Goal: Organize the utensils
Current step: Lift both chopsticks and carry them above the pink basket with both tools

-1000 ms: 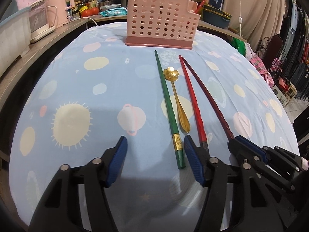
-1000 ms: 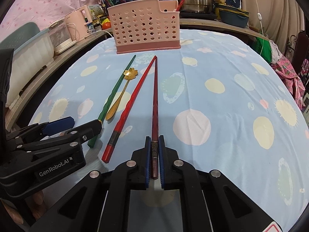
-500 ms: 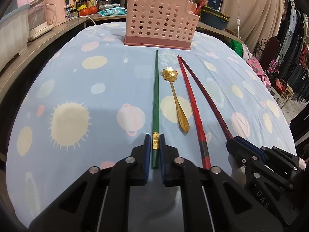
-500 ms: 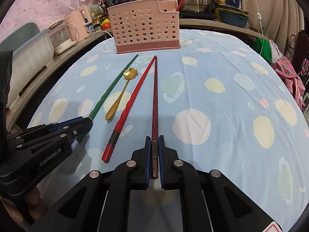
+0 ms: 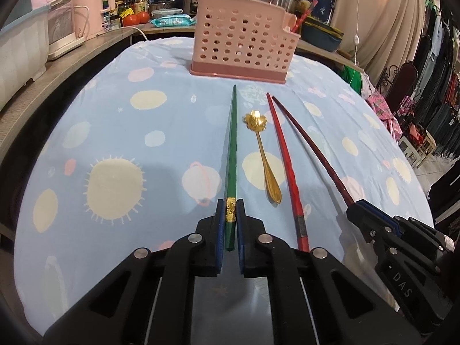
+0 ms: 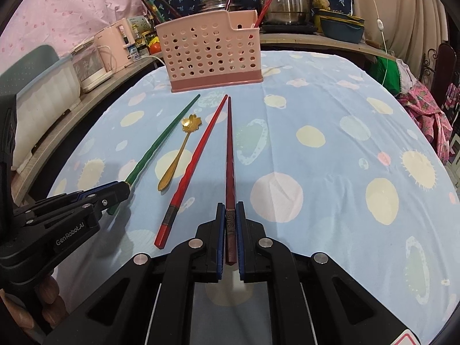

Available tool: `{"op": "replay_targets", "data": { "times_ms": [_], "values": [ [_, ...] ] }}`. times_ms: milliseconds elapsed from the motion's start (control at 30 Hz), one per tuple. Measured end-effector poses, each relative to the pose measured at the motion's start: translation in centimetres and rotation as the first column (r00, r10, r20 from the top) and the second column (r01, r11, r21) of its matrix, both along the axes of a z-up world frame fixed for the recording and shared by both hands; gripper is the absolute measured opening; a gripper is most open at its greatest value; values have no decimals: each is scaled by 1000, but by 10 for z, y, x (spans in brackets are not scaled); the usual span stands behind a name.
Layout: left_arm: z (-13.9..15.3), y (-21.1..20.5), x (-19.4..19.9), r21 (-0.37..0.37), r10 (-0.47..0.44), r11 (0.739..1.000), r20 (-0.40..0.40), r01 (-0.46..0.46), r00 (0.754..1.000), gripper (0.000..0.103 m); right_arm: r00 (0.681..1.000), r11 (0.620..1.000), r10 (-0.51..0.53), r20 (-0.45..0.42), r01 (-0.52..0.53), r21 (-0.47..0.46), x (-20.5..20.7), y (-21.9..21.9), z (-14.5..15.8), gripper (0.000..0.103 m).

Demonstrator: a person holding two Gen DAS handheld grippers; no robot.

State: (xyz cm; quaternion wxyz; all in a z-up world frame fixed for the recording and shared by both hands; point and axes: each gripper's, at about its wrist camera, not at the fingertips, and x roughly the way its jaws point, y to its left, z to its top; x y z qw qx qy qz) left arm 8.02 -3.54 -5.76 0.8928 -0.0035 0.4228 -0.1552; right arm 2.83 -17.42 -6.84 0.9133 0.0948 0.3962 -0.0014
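Observation:
On the blue spotted cloth lie several utensils pointing at a pink perforated caddy [image 5: 240, 47] [image 6: 211, 53]. My left gripper [image 5: 230, 210] is shut on the thick end of the green chopstick [image 5: 232, 146] [image 6: 161, 141]. My right gripper [image 6: 230, 211] is shut on the thick end of the dark maroon chopstick [image 6: 230, 149] [image 5: 313, 149]. Between them rest a gold flower-headed spoon [image 5: 263, 155] [image 6: 178, 152] and a bright red chopstick [image 5: 287, 166] [image 6: 195, 161], both loose. Each gripper shows in the other's view: the right gripper [image 5: 362, 215], the left gripper [image 6: 115, 192].
Red chopsticks stand in the caddy's far compartment [image 6: 263, 11]. A wooden counter behind holds pink appliances [image 5: 89, 8], steel pots [image 6: 281, 0], tomatoes and a blue dish [image 6: 340, 27]. Clothes hang at the right [image 5: 437, 86]. A person's fingers [image 6: 49, 302] grip the left handle.
My left gripper went from open beside the green chopstick to shut on its thick end, and the chopstick swung straight towards the caddy. The right gripper kept its hold and stayed put.

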Motion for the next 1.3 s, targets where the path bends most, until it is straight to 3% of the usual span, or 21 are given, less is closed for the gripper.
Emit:
{"op": "replay_targets", "data": {
  "times_ms": [367, 633, 967, 1300],
  "values": [
    [38, 13, -1, -59, 29, 998, 62, -25, 998, 7, 996, 999, -31, 82, 29, 34, -1, -16, 35, 7],
    [82, 27, 12, -110, 69, 993, 148, -53, 987, 7, 980, 998, -57, 193, 51, 39, 7, -33, 79, 7],
    [141, 35, 43, -173, 126, 982, 278, -79, 952, 7, 941, 997, -78, 329, 65, 49, 31, -55, 137, 7],
    [184, 36, 71, -216, 144, 974, 358, -68, 923, 7, 924, 995, -84, 373, 57, 85, 63, -72, 166, 7]
  ]
}}
